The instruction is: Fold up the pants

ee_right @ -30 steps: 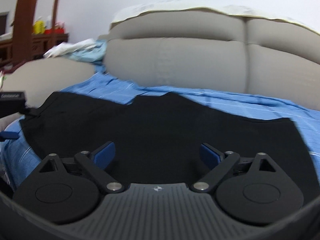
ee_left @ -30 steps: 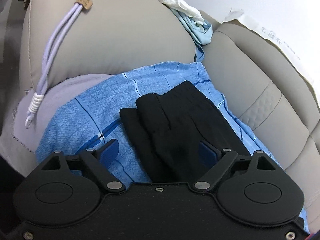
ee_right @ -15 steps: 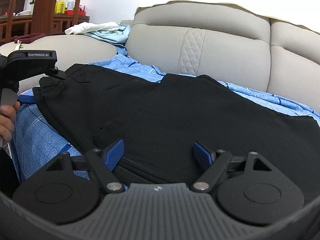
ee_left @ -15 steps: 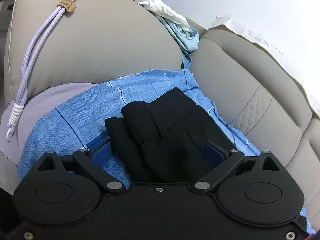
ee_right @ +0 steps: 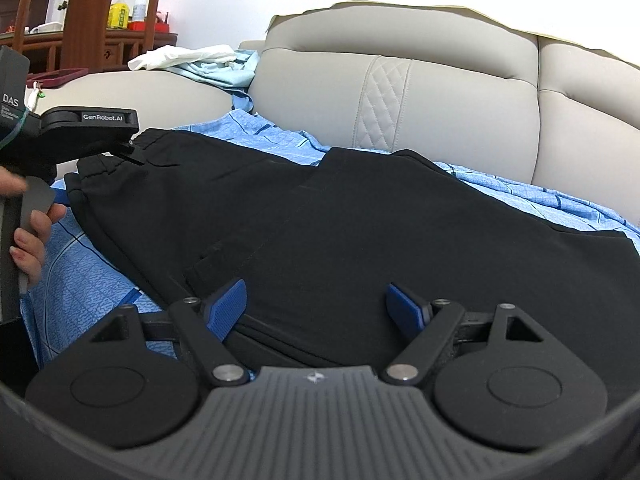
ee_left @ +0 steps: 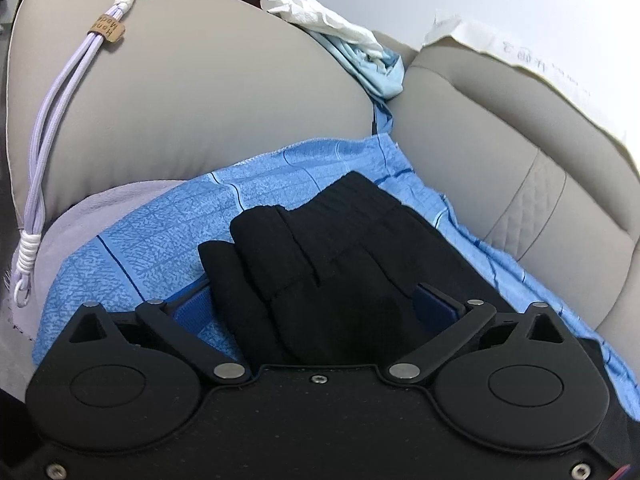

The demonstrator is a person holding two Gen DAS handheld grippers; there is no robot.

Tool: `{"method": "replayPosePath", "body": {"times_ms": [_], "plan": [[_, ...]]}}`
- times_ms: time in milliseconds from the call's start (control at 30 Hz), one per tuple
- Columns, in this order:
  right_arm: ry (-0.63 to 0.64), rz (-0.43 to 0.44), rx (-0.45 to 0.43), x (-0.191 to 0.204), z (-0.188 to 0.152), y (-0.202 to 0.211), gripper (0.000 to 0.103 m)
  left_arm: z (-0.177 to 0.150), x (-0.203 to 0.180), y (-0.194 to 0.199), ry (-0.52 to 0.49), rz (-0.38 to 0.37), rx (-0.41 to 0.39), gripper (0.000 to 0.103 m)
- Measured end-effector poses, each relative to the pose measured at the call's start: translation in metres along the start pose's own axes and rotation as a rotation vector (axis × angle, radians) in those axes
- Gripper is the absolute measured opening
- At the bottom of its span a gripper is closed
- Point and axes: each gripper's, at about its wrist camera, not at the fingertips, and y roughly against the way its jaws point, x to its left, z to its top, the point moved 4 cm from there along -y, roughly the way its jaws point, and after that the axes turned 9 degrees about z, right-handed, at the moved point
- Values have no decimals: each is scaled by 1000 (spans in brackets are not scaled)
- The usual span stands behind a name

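Observation:
Black pants (ee_right: pixel 360 224) lie spread on a blue sheet (ee_right: pixel 80 280) over the sofa seat, waistband to the left. In the left wrist view the bunched waistband (ee_left: pixel 320 264) fills the gap of my left gripper (ee_left: pixel 314 306). Its jaws stand wide and are closing, with both blue pads beside the fabric. In the right wrist view, its black housing (ee_right: pixel 88 128) sits at the waistband, held by a person's hand (ee_right: pixel 32 236). My right gripper (ee_right: pixel 316 304) is open over the pants' near folded edge, with fabric lying between and below its pads.
The beige sofa's armrest (ee_left: pixel 200 100) carries a lilac cable (ee_left: pixel 52 128) and a heap of white and light-blue cloth (ee_left: pixel 344 36). The backrest cushions (ee_right: pixel 400 92) rise behind the pants. Wooden furniture with bottles (ee_right: pixel 120 12) stands beyond the armrest.
My left gripper has pushed forward, so the waistband now fills its gap. The right view swung left and steadied over the pants' near edge, and has held still since.

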Motion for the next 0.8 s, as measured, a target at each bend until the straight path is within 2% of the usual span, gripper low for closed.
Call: {"method": "replayPosePath", "body": {"times_ms": [67, 100, 133, 167, 233, 300, 400, 500, 600, 700, 767, 800], "plan": [[-1, 0, -1, 0, 0, 0, 86, 1, 5, 3, 18, 13, -9, 73], [-2, 0, -2, 0, 0, 0, 86, 2, 8, 4, 33, 30, -7, 53], [-4, 0, -2, -1, 1, 0, 86, 3, 12, 5, 50, 45, -1, 39], [-5, 1, -1, -1, 1, 0, 86, 5, 17, 5, 72, 45, 10, 37], [-12, 6, 7, -2, 3, 2, 86, 10, 27, 6, 135, 3, 36, 20], [-33, 25, 16, -6, 6, 6, 88, 17, 27, 13, 150, -15, 38, 17], [-108, 47, 11, -20, 9, 21, 89, 32, 1, 40, 72, -95, -37, 15], [-220, 14, -35, -50, 8, 49, 90, 44, -52, 73, -38, -263, -91, 15], [-355, -59, -91, -92, 2, 84, 90, 38, -125, 108, -172, -465, -109, 15], [-457, -166, -153, -134, -6, 121, 90, 2, -204, 139, -365, -681, -47, 19], [-487, -236, -185, -156, -13, 143, 90, -42, -253, 150, -545, -795, 72, 28], [-495, -267, -192, -165, -16, 152, 90, -67, -270, 152, -628, -816, 143, 32]]}}
